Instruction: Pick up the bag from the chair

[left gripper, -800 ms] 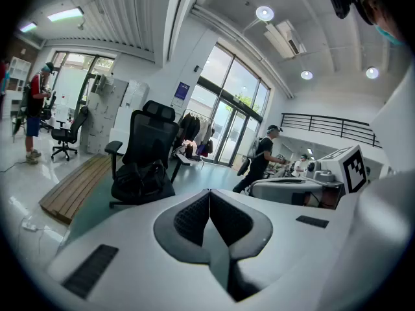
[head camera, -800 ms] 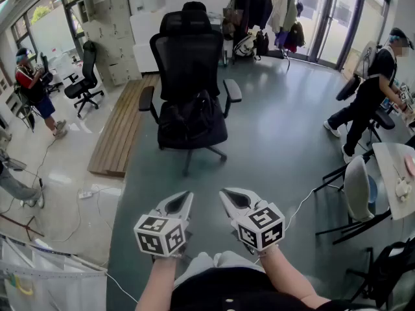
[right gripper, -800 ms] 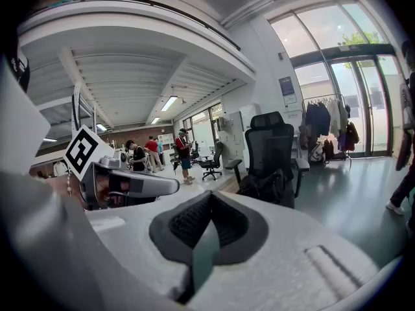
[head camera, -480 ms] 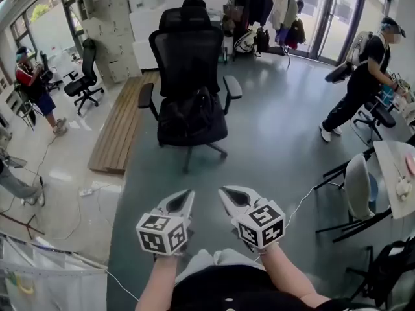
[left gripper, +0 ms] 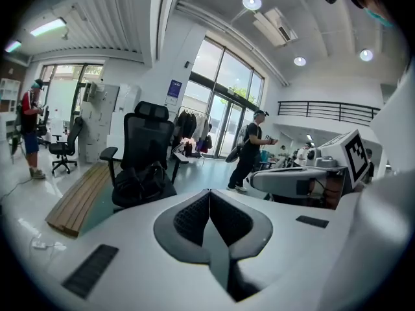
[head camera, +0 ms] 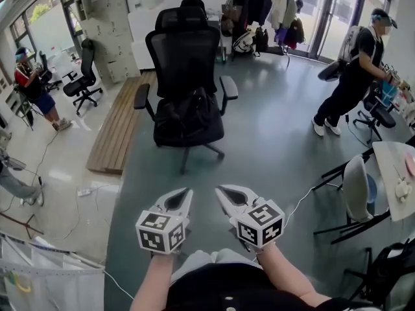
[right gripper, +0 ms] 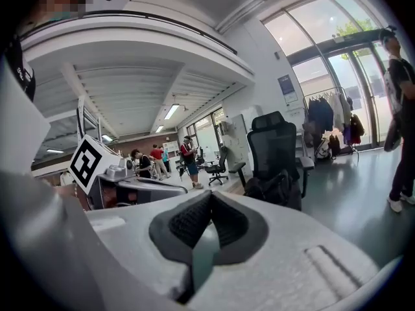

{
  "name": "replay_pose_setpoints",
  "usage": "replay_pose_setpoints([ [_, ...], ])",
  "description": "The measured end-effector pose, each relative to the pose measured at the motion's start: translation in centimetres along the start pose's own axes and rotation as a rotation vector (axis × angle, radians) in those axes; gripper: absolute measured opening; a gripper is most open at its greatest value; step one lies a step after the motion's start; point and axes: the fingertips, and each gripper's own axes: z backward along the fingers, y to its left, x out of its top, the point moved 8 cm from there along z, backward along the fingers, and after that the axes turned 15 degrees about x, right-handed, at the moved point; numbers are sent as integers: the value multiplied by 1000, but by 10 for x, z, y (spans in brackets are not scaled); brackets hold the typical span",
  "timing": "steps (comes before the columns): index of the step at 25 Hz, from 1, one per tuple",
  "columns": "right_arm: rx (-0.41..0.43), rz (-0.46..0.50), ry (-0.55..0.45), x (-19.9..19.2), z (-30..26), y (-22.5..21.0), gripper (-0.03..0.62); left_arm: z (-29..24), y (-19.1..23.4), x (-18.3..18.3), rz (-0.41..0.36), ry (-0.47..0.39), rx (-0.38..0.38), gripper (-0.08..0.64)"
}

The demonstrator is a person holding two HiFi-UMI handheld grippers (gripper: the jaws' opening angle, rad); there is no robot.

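A black bag [head camera: 184, 116] lies on the seat of a tall black office chair [head camera: 185, 54] in the middle of the grey floor; the bag [left gripper: 137, 181] also shows in the left gripper view and the bag [right gripper: 275, 188] in the right gripper view. Both grippers are held side by side well short of the chair, pointing toward it. My left gripper [head camera: 187, 192] is shut with nothing in it. My right gripper [head camera: 220, 190] is shut and empty too.
A wooden bench [head camera: 120, 127] lies left of the chair. A person [head camera: 353, 76] walks at the right by a white table [head camera: 395, 177] and chairs [head camera: 358, 190]. Another person [head camera: 35, 86] stands far left by a small office chair [head camera: 83, 80]. A coat rack [head camera: 262, 8] stands at the back. Cables [head camera: 84, 192] trail on the floor.
The chair and bag have come slightly nearer and shifted left in the head view. The person at the right has walked further back and left. Both grippers stay shut.
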Motion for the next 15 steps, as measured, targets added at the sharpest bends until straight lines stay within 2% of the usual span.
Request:
replay_pose_setpoints([
  [6,8,5,3,-3,9,-13,-3,-8,-14,-3,20,1,23,17],
  [12,43,-31,-40,-1,13,-25,-2,-21,-22,-3,32,-4,20,17],
  [15,49,-37,-28,-2,7,-31,-2,-27,-22,-1,36,0,20,17],
])
